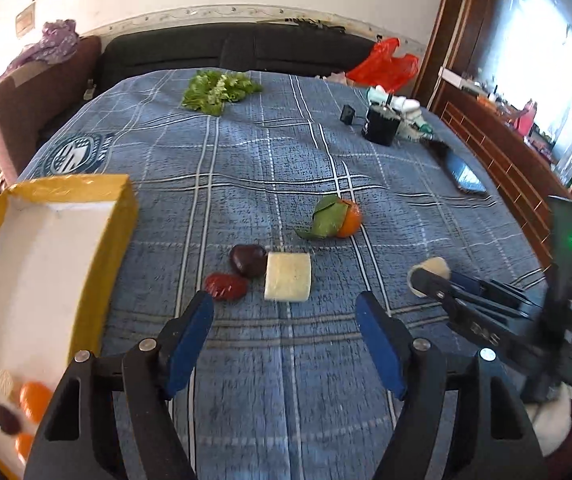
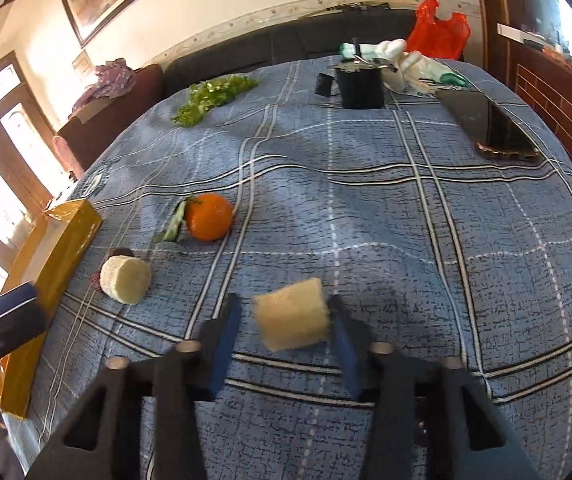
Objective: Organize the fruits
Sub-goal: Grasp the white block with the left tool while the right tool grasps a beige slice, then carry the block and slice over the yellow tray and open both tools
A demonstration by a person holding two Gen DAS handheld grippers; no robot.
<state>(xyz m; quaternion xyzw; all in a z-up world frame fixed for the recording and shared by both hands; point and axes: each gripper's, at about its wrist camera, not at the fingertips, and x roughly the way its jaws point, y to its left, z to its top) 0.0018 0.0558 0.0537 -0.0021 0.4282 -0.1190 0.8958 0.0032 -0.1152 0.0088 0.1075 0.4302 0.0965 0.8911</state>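
My left gripper (image 1: pixel 286 312) is open, low over the blue checked cloth. A white cut chunk (image 1: pixel 287 282) lies just ahead of its tips, with a dark plum (image 1: pixel 248 260) and a red fruit (image 1: pixel 226 286) beside it. A leafy orange (image 1: pixel 347 220) sits further back. My right gripper (image 2: pixel 286 314) straddles a pale yellowish chunk (image 2: pixel 291 314). Its right pad touches the chunk and a sliver of cloth shows at the left pad. The yellow box (image 1: pixel 118 216) on the left holds several small fruits.
Lettuce (image 1: pixel 218 88) lies at the far side of the cloth. A black cup (image 1: pixel 381 126), a small black gadget (image 1: pixel 347 114), a phone (image 1: pixel 465 172) and a white bag (image 2: pixel 413 64) are at the far right. A wooden rail (image 1: pixel 497 152) borders the right edge.
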